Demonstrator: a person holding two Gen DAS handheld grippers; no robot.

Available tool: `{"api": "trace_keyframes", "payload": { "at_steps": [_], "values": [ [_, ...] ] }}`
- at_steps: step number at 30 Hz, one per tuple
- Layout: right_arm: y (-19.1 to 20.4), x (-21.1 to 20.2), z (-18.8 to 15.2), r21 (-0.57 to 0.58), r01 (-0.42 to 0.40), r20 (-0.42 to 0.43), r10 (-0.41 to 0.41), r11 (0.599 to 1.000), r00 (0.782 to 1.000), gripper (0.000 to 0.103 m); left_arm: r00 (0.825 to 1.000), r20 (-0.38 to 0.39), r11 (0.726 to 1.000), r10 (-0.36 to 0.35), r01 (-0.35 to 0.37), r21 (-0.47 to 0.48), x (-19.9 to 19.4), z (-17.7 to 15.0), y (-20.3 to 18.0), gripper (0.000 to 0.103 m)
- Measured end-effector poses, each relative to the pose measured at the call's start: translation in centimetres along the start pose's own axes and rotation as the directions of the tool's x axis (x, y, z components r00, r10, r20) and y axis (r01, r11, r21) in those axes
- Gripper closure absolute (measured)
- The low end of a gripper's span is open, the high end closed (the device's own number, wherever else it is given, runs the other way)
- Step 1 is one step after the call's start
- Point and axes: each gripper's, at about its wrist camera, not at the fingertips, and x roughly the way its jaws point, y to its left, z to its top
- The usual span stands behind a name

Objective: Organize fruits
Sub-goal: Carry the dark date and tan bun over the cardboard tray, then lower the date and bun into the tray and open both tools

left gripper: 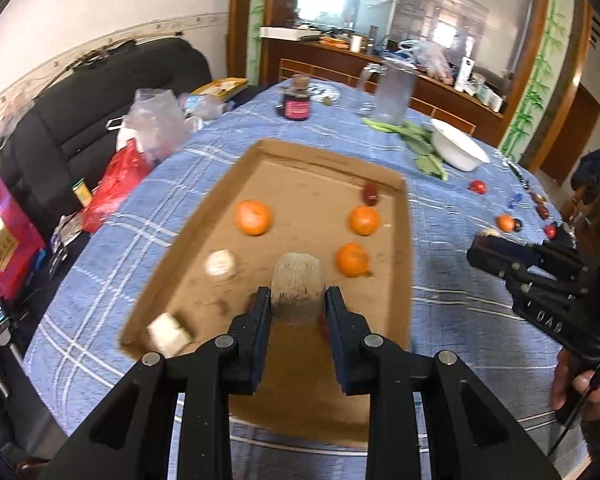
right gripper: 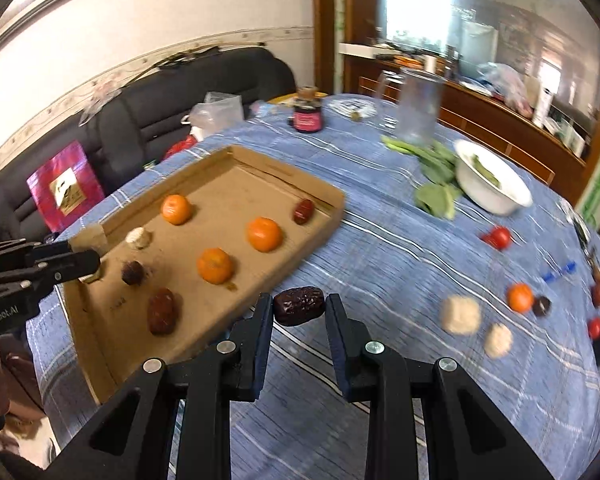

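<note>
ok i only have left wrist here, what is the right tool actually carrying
Observer: The right tool is shut on a dark wrinkled date, end to end between its fingers.
Operator: is it over the tray yet
Observer: Not quite. It hangs just off the cardboard tray's long edge, over the blue cloth.
Operator: any more like the pale fuzzy lump in my left tool
Observer: Yes, two pale lumps lie loose on the cloth, well right of the tray.
</note>
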Motion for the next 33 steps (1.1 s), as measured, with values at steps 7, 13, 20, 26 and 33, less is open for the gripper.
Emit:
{"api": "trace_keyframes", "payload": {
  "at_steps": [7, 13, 20, 26, 33],
  "values": [
    [3.2, 2.0, 2.0, -0.066, -0.053, -0.005, 0.053, 0.996, 0.999, 0.074, 0.999, -0.032, 0.999, 0.034, -0.035, -0.029, 0.8, -1.1, 3.3, 0.077],
    [5.3, 4.1, 3.3, -0.112, -0.075, -0.031, 0.072, 0.991, 0.997, 0.074, 0.998, -0.05, 0.998, 0.035, -0.037, -0.046, 2.1, -0.8, 4.2, 0.077],
    [6.0, 7.5, 5.8, -0.131, -0.086, -0.056, 0.079, 0.988, 0.995, 0.074, 0.998, -0.06, 0.998, 0.019, -0.023, -0.059, 3.6, 0.6, 4.7, 0.077],
    [5.7, 10.7, 7.4, -0.134, -0.068, -0.083, 0.057, 0.989, 0.995, 0.074, 0.999, -0.054, 0.999, 0.008, -0.011, -0.045, 4.9, 2.5, 4.8, 0.077],
    [4.4, 13.2, 8.3, -0.102, -0.072, -0.11, 0.06, 0.992, 0.992, 0.074, 0.997, -0.073, 0.999, -0.034, 0.033, -0.021, 6.7, 3.5, 4.0, 0.077]
  ]
}}
